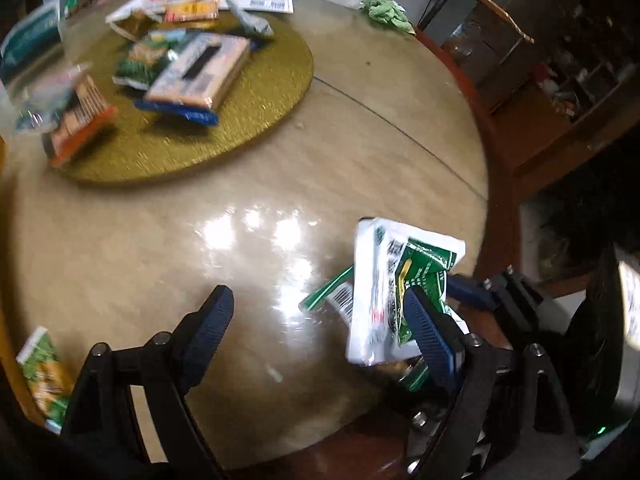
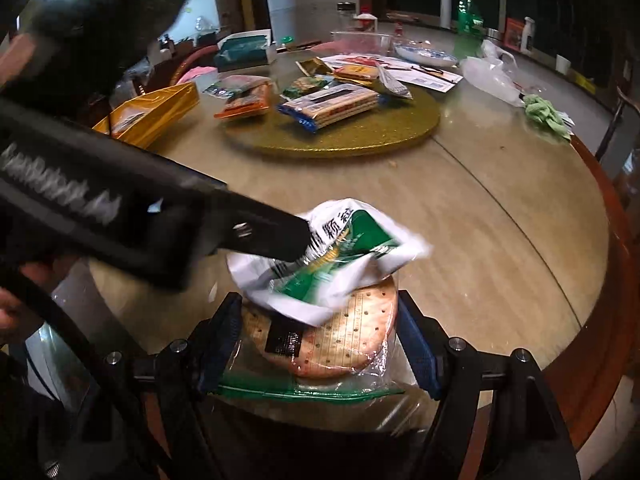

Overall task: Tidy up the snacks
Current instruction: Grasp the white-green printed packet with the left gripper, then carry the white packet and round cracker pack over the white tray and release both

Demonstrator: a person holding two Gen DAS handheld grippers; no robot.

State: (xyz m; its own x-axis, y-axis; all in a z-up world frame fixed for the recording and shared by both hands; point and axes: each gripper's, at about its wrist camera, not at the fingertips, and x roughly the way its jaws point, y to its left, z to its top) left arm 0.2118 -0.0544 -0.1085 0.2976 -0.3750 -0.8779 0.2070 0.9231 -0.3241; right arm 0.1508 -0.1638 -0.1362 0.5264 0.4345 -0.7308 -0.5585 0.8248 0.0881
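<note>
- Gripping a clear zip bag [image 2: 316, 388] of round perforated crackers [image 2: 340, 340], the right gripper [image 2: 320, 340] has its ribbed blue pads pressed on the bag's two sides at bottom centre of the right wrist view.
- Standing wide apart at the bottom of its own view, the left gripper [image 1: 320, 328] has nothing between its jaws; one finger only rests against the white-and-green packet [image 1: 396, 292].
- That packet, crumpled glossy film, lies on top of the crackers, right at the bag's green-edged mouth, just above the right jaws in the frame.
- The coming move likely turns on this: the packet lies to the lower right of the left jaws, outside them, with its long axis running up the frame, so the left hand is the free one to push or regrip it.
- Farther up the frame, the glossy tabletop [image 1: 280, 208] carries a gold round board [image 2: 360, 136] holding flat packets.
- A yellow box [image 2: 160, 108] sits at the left.
</note>
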